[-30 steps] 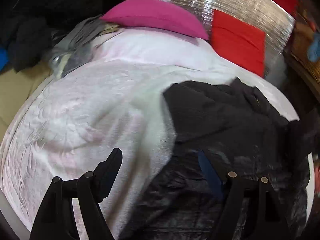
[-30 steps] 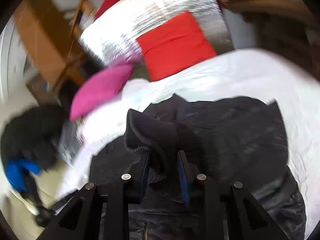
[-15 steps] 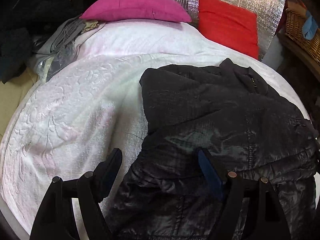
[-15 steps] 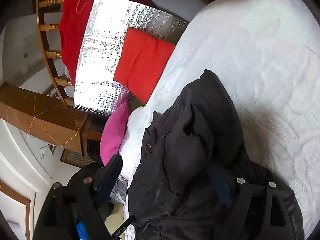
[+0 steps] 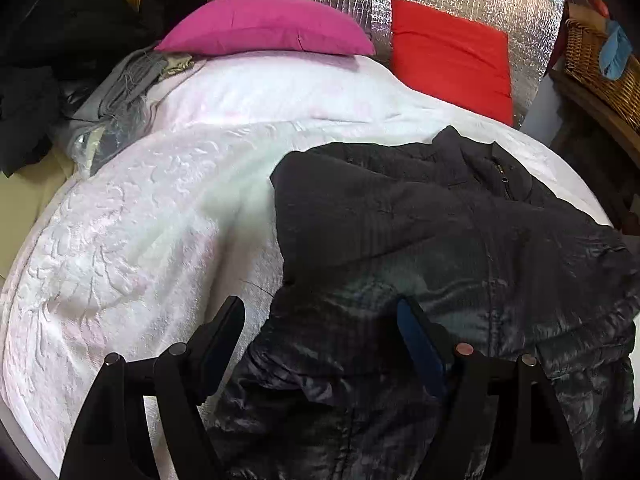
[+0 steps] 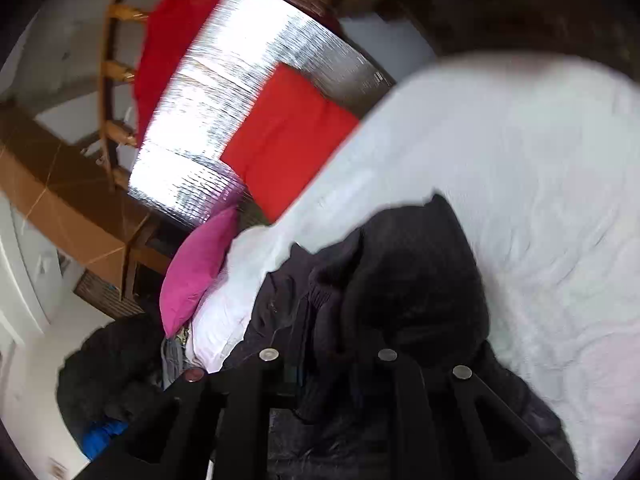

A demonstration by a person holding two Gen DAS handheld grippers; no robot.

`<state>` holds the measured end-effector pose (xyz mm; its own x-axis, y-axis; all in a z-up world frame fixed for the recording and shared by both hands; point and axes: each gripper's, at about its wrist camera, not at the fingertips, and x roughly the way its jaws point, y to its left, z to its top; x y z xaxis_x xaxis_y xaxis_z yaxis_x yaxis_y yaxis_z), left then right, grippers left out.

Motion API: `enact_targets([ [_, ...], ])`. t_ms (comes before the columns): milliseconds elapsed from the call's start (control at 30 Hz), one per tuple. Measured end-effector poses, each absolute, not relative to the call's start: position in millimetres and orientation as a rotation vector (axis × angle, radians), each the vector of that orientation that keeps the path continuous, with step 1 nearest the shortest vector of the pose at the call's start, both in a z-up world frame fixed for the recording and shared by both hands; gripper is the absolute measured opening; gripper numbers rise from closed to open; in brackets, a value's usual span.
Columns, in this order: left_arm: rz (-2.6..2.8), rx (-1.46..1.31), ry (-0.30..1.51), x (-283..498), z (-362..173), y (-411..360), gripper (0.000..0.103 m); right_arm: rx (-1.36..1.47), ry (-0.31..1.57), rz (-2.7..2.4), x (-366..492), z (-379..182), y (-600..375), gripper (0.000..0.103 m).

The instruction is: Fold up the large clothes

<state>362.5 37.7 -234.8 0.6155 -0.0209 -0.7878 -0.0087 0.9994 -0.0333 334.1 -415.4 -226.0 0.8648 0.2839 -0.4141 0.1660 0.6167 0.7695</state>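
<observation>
A home bedroom: white-quilted bed, pink pillow (wicker basket nearby).

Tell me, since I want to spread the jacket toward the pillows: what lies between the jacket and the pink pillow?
Only bare white bedspread lies between the black jacket and the pink pillow, seen in the left wrist view.

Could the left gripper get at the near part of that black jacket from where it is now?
Probably yes. The left gripper hangs open right over the black jacket on the white bedspread, and nothing lies between them.
</observation>
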Motion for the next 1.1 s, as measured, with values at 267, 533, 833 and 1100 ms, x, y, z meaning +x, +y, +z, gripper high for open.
enact_targets([
  [267, -0.002, -0.008, 0.984, 369, -250, 38, 0.079, 0.867, 0.829, -0.028, 345, -260, -422, 0.02],
  [533, -0.033, -0.064, 0.887, 363, -228, 43, 0.079, 0.755, 0.525, -0.023, 322, -207, -426, 0.082],
  [833, -0.019, 0.071, 0.947, 371, -250, 13, 0.087, 0.488, 0.821, -0.016, 388, -251, -365, 0.046],
  [1100, -0.072, -0.016, 0.885, 364, -229, 19, 0.087, 0.542, 0.728, 0.098, 366, -219, -362, 0.044],
])
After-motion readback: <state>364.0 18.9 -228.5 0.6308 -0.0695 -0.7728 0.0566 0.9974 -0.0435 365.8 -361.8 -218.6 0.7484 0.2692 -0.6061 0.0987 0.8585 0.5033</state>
